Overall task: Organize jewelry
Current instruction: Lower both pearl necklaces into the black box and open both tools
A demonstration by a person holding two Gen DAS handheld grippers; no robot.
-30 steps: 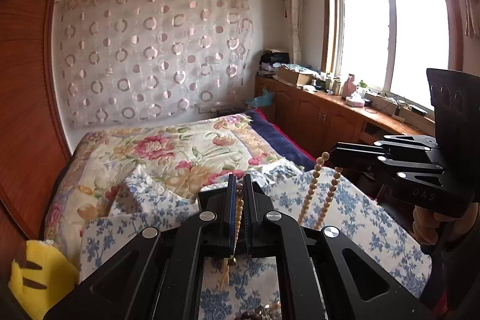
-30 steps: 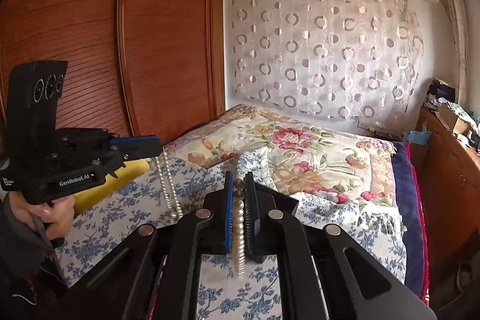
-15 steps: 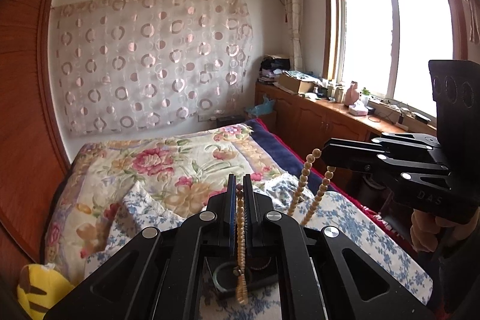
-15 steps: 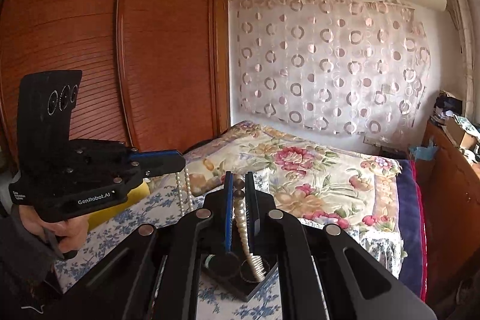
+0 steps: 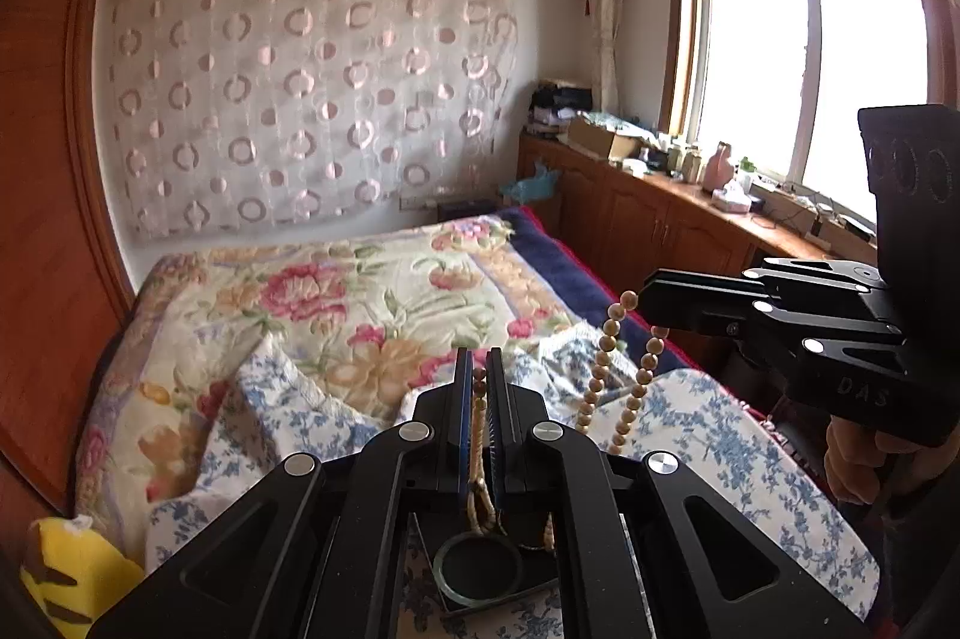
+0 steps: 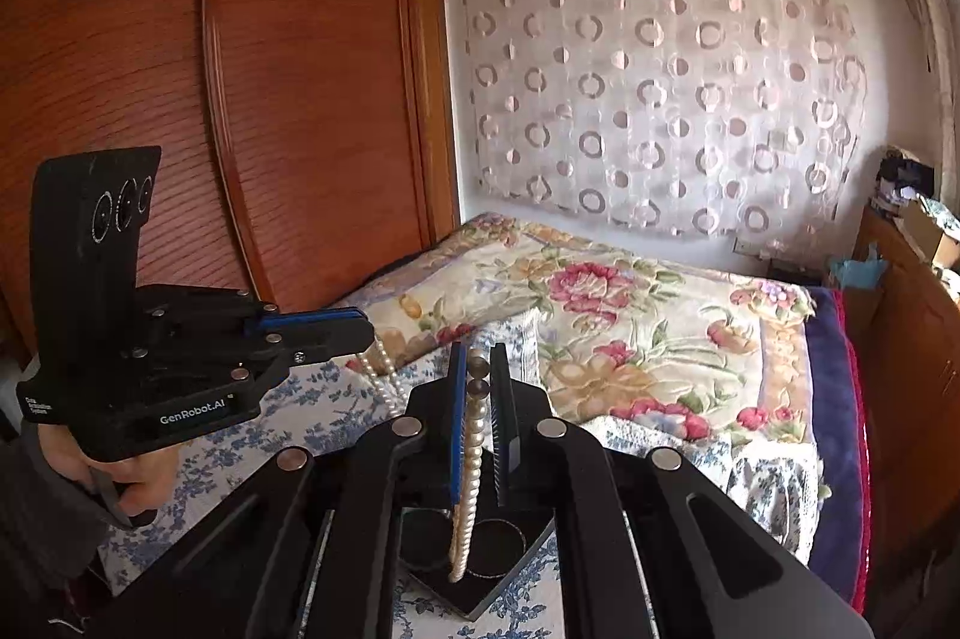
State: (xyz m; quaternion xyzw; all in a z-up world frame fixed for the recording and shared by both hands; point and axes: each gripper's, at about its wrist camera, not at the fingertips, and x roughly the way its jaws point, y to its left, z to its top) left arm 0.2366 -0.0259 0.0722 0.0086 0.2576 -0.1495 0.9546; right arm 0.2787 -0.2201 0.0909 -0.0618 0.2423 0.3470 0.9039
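My left gripper (image 5: 478,360) is shut on a beaded necklace (image 5: 477,450) that hangs down between its fingers. My right gripper (image 6: 478,357) is shut on the same pale bead necklace (image 6: 471,465); from the left wrist view its beads (image 5: 602,372) hang in two strands below the right gripper (image 5: 645,296). From the right wrist view the left gripper (image 6: 369,330) holds a pearl-like strand (image 6: 384,378). Both hang over a black jewelry tray (image 6: 516,561) with round recesses; a glass ring (image 5: 477,567) lies in the tray (image 5: 540,576).
The tray rests on a blue-and-white floral cloth (image 5: 708,435) over a bed with a flowered quilt (image 5: 336,303). A yellow plush toy (image 5: 72,573) lies at the left. A wooden wardrobe (image 6: 240,99) stands left, a wooden counter (image 5: 678,219) with clutter under the window.
Both grippers have risen with the necklace, so the black tray with its ring has come into view under the hanging beads.
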